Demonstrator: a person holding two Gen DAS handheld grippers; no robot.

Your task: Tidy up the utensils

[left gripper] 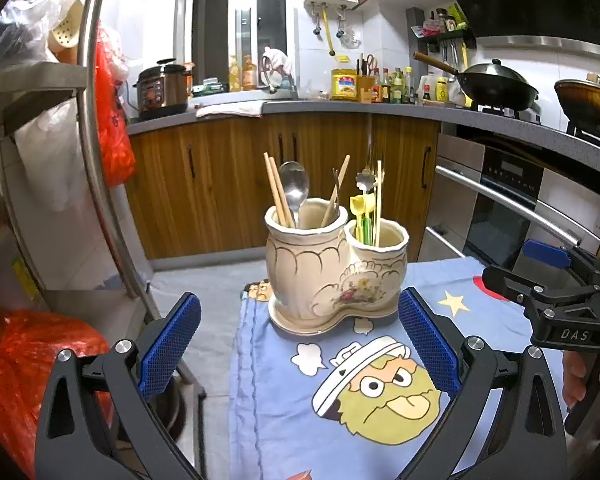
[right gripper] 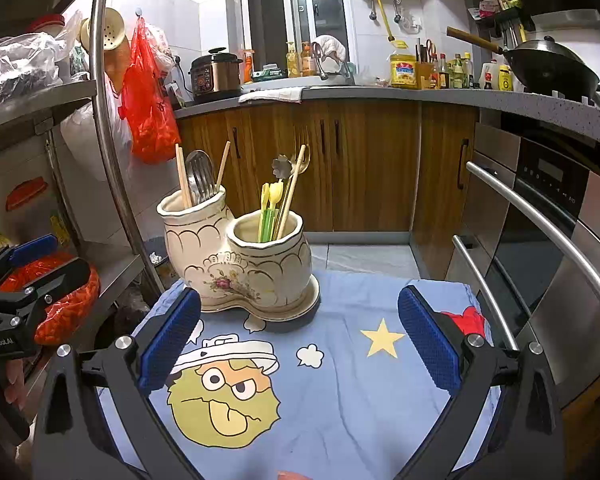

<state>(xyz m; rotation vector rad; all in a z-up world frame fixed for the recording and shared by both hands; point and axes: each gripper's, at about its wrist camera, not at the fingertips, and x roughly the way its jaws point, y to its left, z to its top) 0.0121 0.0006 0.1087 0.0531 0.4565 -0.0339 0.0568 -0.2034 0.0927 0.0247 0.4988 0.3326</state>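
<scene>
Wrist views show both the left gripper (left gripper: 300, 344) and right gripper (right gripper: 300, 344) with fingers spread wide, holding nothing.

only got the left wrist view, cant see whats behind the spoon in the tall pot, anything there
Observer: Yes. From the right wrist, a fork stands against the spoon in the tall pot.
Operator: and left of my gripper, whats on the rack up there
Observer: A small round container with a red lid sits on the upper shelf, out of your frame.
Operator: is my gripper holding anything, i only see its pads
Observer: No. The right wrist view shows the left gripper from the side, open and empty, apart from the pot.
</scene>
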